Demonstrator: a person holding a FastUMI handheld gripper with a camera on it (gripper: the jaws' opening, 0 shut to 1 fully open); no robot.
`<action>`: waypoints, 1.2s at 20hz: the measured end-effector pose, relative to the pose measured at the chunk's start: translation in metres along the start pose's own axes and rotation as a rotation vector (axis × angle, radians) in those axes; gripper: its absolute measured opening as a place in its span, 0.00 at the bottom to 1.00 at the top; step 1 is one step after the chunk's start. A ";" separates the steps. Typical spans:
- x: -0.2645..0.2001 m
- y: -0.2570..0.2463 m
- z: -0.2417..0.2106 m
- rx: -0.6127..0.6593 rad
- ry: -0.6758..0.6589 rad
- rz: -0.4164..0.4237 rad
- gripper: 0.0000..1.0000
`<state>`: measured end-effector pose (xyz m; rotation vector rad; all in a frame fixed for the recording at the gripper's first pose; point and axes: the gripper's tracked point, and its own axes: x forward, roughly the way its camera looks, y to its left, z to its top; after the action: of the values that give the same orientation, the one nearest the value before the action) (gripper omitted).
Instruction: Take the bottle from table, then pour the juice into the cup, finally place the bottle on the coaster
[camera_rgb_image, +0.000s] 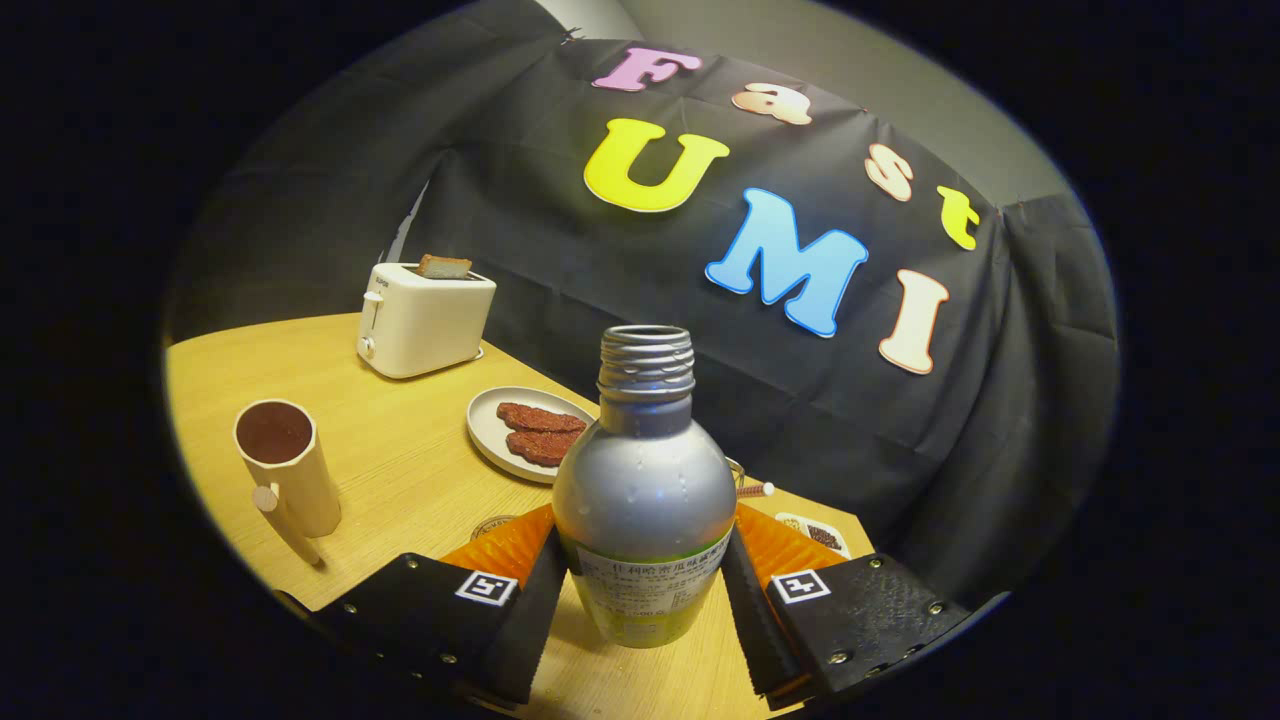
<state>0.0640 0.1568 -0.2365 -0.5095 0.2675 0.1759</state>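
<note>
The hand-held gripper (645, 590) is clenched on a silver juice bottle (645, 500), one finger pressing on each side of its lower, labelled body. The bottle stands upright between the fingers, its threaded neck open with no cap on it; whether its base touches the wooden worktop (400, 470) or sits just above it cannot be told. Ahead and to the left of the fingers stands a cream cup (285, 465) with a dark inside and a stick-like handle, well apart from the bottle. Beyond the bottle, a pale plate (490, 425) carries two reddish-brown slices (540, 432). Farther off to the left is a white toaster (425, 318) with a piece of toast (444, 266) rising from its slot.
</note>
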 end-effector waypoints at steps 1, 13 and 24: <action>0.000 0.002 0.005 -0.030 -0.001 0.004 0.78; 0.003 0.042 0.031 -0.371 -0.022 0.067 0.78; 0.015 0.080 0.031 -0.620 -0.045 0.130 0.78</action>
<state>0.0663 0.2426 -0.2513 -1.1019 0.1989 0.4017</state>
